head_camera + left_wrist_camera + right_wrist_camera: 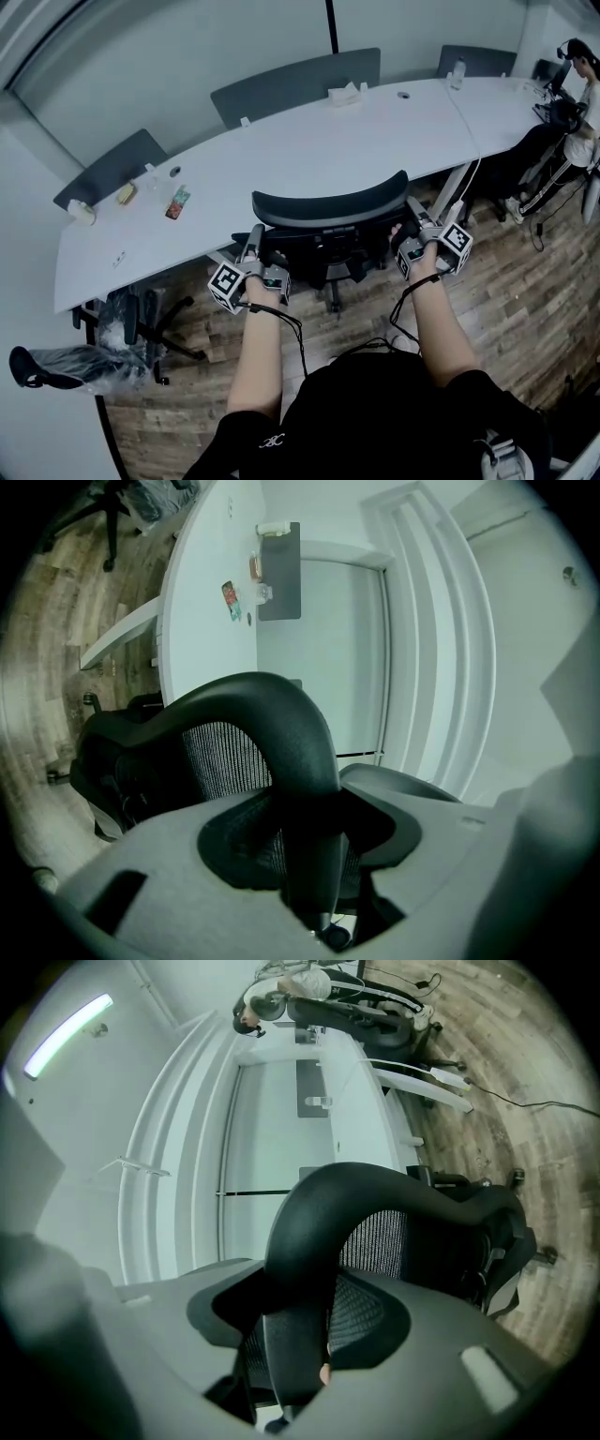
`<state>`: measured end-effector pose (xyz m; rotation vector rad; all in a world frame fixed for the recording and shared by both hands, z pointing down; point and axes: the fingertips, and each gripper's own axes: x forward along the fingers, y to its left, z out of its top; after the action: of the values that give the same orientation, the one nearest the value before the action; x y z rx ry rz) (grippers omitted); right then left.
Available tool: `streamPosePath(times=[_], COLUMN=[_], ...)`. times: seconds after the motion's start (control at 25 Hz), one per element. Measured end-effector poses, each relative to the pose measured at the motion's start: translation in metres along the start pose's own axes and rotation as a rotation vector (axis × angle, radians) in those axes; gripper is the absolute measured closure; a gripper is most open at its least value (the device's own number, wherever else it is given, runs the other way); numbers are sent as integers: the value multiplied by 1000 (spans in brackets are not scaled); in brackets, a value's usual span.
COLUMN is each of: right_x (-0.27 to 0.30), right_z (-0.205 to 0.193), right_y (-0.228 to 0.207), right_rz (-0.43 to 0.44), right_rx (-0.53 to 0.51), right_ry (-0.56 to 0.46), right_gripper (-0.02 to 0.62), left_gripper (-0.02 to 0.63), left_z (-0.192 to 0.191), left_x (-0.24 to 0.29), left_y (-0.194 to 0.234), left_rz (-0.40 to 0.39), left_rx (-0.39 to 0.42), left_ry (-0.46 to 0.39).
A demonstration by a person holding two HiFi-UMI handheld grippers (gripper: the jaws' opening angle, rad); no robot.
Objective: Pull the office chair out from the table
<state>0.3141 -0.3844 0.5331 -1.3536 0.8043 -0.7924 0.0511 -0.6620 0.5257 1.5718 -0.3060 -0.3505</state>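
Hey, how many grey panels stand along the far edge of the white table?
3. Along the table: left panel at its left end, middle panel at the centre, right panel toward the right. Another may be hidden further right.

Matt, probably plastic chair frame [286,714]

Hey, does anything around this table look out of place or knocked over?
Yes. Near the left end of the table, a plastic-wrapped chair seems to lie tipped on its side, its wheeled base facing sideways.

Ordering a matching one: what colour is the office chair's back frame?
Black frame around dark mesh; clearest in the left gripper view.
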Motion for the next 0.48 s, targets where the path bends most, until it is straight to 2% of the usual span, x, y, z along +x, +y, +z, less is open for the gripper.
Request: streamPosePath(times=[0.16,0.32,0.48], right_x=[-36,-50,-62], right_z=[-5,-6,-10], right_y=[-2,0,0], right_rz=[23,31,26], right_rx=[-12,-8,-6], right_ry=[8,9,10], right_gripper=[394,394,391], left_gripper=[406,405,407], left_z=[-17,-34,-41], left_x=[-38,-52,-68], left_y=[6,-15,-22], left_rz=[10,-79,-100], left_rx=[-15,-14,-31], left_ry=[-5,6,11])
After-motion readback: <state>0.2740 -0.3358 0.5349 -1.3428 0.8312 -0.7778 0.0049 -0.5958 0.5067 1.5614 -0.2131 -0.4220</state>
